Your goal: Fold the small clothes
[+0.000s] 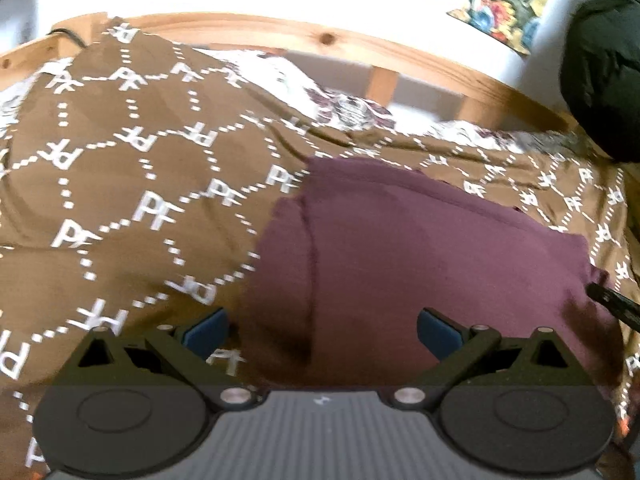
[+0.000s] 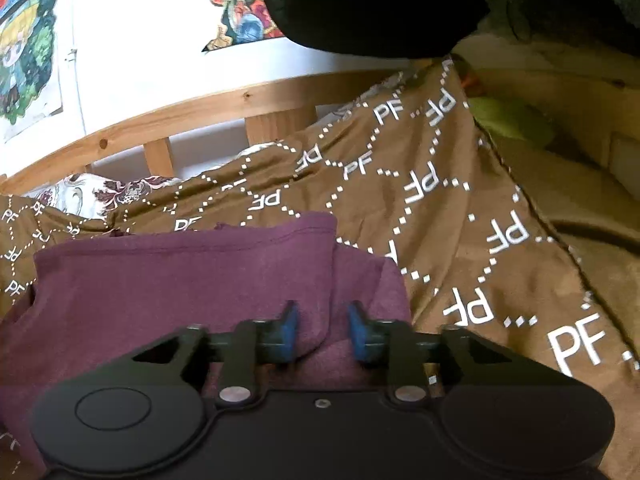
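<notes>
Both grippers hover with jaws apart, gripping nothing: left gripper (image 1: 322, 330) wide, right gripper (image 2: 322, 330) narrower. Maroon garment (image 1: 420, 240) lies folded on the brown bedspread (image 1: 140, 180), toward its far edge. Risk: a blue pad (image 2: 290, 330) snagging the cloth could undo the fold.

Brown patterned blanket (image 1: 160, 184), wooden bedframe (image 2: 192, 114)

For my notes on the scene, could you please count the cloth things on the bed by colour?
Maroon garment: 1
Brown cover with white "PF" letters: 1
White cloth with dark floral print: 1
Total: 3
</notes>
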Demonstrator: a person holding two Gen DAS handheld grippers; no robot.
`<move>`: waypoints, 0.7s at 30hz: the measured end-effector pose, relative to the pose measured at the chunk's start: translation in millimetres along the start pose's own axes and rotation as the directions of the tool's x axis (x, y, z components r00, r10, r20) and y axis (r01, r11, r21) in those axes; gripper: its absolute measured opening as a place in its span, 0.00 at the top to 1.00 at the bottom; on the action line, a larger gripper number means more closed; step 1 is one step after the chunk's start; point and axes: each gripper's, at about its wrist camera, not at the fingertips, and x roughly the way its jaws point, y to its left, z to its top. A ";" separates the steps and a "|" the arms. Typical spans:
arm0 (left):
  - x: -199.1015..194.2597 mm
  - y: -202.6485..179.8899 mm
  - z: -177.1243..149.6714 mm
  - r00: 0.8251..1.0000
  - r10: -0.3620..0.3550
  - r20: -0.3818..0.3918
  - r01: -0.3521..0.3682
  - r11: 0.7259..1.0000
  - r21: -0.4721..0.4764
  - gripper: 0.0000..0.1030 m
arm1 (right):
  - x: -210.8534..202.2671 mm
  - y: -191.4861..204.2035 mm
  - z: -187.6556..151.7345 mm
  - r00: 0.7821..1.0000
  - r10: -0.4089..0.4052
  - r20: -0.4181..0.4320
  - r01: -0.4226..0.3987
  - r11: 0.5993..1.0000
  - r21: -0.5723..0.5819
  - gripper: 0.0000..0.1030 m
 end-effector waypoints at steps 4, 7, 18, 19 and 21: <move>1.1 19.2 1.2 1.000 0.022 0.003 -0.022 0.999 -0.048 0.01 | -11.1 19.9 -0.4 1.000 -0.017 0.018 0.018 0.998 -0.064 0.26; 5.3 30.3 -1.2 1.000 0.030 -0.002 -0.030 0.996 -0.084 0.01 | -21.0 40.1 -4.7 1.000 0.000 0.029 0.003 0.994 -0.109 0.09; 25.4 36.0 -10.1 0.992 0.088 -0.094 -0.098 0.989 -0.112 0.01 | -21.7 115.7 -34.7 0.996 0.081 -0.044 -0.089 0.974 -0.207 0.01; 26.7 36.1 -11.0 0.991 0.090 -0.102 -0.102 0.988 -0.113 0.01 | -18.8 117.0 -37.0 0.996 0.071 -0.059 -0.082 0.976 -0.199 0.01; 29.3 36.5 -12.6 0.989 0.092 -0.117 -0.106 0.987 -0.120 0.01 | -11.9 117.3 -43.4 0.992 0.058 -0.109 -0.078 0.980 -0.182 0.01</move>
